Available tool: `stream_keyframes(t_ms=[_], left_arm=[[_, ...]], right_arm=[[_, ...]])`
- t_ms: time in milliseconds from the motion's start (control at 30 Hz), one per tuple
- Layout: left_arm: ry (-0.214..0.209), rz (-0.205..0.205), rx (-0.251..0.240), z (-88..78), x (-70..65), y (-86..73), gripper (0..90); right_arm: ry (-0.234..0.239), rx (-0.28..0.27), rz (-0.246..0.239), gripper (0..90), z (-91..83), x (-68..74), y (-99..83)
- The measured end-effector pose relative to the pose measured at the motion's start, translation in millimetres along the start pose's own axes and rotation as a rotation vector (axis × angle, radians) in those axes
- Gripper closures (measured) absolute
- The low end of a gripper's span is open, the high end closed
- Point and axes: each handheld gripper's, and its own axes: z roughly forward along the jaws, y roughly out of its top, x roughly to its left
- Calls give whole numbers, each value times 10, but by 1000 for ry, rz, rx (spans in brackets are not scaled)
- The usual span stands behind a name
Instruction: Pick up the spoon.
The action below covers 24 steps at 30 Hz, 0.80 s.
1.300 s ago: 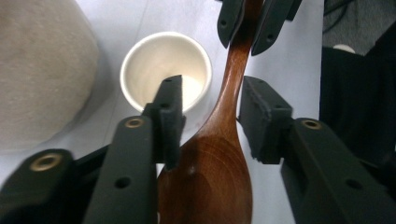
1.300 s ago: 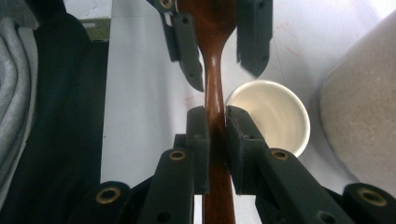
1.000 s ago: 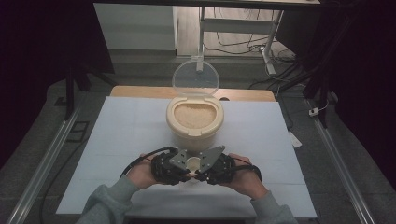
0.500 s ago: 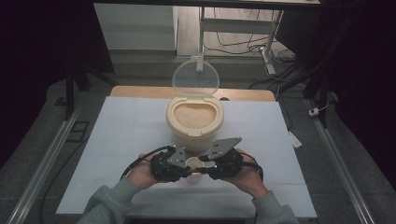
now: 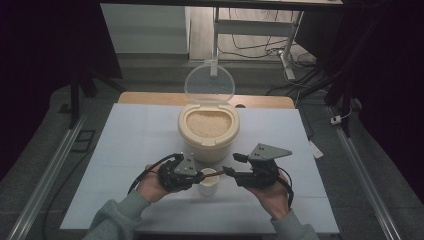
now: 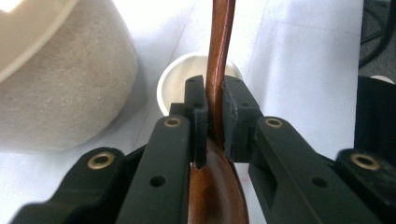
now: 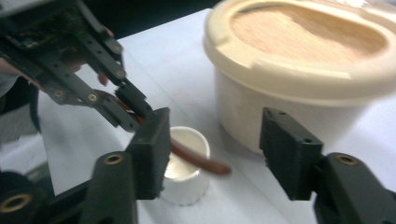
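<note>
A brown wooden spoon [image 6: 219, 56] is clamped between the pads of my left gripper [image 6: 215, 116], which is shut on it. The handle reaches out over a small white cup [image 5: 208, 184] on the table. My right gripper [image 5: 227, 170] stands to the cup's right; its jaws have just been opening and stand wide. In the right gripper view the spoon's free end [image 7: 201, 162] lies ahead of my right gripper [image 7: 217, 140], apart from both pads, above the cup [image 7: 187, 179]. Across from it, the left gripper [image 7: 133, 105] holds the spoon's other end.
A cream rice container [image 5: 207, 132], full of grain, stands just behind the cup with its clear round lid [image 5: 210, 82] tipped upright. It sits close to both grippers [image 7: 299, 60]. The white tabletop [image 5: 125, 150] extends to both sides.
My right gripper has opened, let go of the spoon and drawn off to the right. The left gripper has stayed in place, holding the spoon over the cup.
</note>
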Motion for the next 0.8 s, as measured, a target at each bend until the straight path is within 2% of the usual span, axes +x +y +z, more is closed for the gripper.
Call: stream_keyframes(t_ms=[133,167,200,267,300,333,367,467,567,667,700,800], left_arm=[[11,-2,-9,-3,-8,1,808],[18,-3,-14,-5,-10,1,809],[24,-3,-18,-10,-13,3,809],[40,0,-21,-12,-36,13,810],[51,6,-20,-10,-51,20,810],[64,9,-23,-2,-73,28,810],[78,15,-24,6,-93,38,810],[106,25,-33,22,-148,64,811],[132,28,-38,42,-190,84,811],[154,27,-40,65,-214,92,813],[162,28,-39,71,-222,94,814],[188,33,-43,97,-259,105,815]], right_arm=[[11,11,99,400,-21,-29,-99],[1,15,145,394,-9,-37,-136],[1,15,145,394,-9,-37,-136],[5,11,222,390,10,-38,-177],[11,8,296,390,54,-15,-217],[15,7,316,390,79,7,-232],[15,7,316,390,79,7,-232],[3,-10,389,399,137,71,-266],[11,-43,458,414,165,111,-286],[-14,-77,486,440,167,162,-284],[-23,-106,494,464,166,169,-286],[-29,-130,517,504,168,165,-293]])
